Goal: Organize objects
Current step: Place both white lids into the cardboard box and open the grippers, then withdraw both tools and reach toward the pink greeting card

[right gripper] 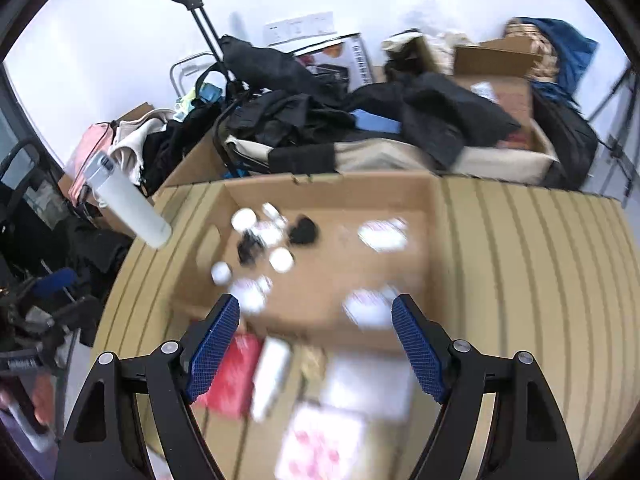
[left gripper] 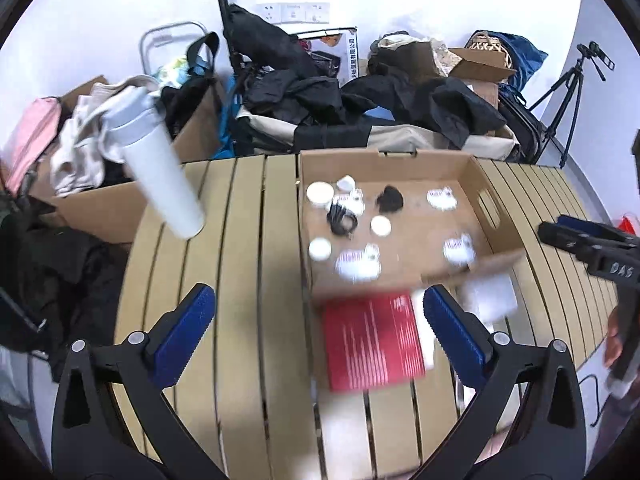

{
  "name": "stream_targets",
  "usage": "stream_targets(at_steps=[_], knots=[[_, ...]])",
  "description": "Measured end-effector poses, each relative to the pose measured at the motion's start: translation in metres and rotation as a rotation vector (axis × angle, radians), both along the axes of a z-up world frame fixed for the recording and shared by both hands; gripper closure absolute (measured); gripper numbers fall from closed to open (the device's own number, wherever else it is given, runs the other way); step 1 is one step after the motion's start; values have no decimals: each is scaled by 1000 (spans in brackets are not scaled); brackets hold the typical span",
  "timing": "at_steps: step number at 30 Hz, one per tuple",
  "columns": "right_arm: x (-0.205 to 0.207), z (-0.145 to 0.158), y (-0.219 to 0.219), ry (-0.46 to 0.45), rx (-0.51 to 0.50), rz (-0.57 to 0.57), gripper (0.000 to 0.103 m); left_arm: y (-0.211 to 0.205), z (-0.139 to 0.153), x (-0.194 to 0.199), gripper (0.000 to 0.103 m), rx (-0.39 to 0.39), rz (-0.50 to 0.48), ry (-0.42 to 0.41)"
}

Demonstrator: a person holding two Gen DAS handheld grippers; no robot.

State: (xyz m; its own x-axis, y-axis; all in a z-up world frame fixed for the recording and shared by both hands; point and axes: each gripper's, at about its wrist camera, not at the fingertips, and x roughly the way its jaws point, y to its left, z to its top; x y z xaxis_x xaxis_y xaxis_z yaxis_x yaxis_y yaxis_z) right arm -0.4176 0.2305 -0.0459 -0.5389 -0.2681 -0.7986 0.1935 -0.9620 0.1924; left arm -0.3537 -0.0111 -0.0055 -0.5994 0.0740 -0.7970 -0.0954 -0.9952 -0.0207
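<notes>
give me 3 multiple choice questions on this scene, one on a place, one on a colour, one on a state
1. Where does the white bottle stand?
A. inside the cardboard box
B. on the slatted table, left of the box
C. on the red booklet

2. What colour are the gripper pads?
A. blue
B. green
C. yellow

3. How is the left gripper?
A. shut on the bottle
B. shut, empty
C. open, empty

Answers: 1 B, it stands on the slatted table beside the cardboard box. 2 A, both pads are blue. 3 C, its jaws stand wide apart, holding nothing.

Cardboard box (left gripper: pixel 404 268) on table, small items inside.
</notes>
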Motion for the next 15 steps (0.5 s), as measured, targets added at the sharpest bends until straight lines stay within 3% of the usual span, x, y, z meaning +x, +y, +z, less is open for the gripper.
stream_targets(at_steps=[6,9,11,15], knots=[[97,18,33,80,21,-10,21,1,9,95,0,4,10,71],[160,10,36,109,40,23,21,0,0,149,0,35,22,91],[191,1,34,108,49,49,21,0,-11,177,0,86,16,75],[253,-20,36,62,40,107,21,1,-54,222,0,153,1,-48]])
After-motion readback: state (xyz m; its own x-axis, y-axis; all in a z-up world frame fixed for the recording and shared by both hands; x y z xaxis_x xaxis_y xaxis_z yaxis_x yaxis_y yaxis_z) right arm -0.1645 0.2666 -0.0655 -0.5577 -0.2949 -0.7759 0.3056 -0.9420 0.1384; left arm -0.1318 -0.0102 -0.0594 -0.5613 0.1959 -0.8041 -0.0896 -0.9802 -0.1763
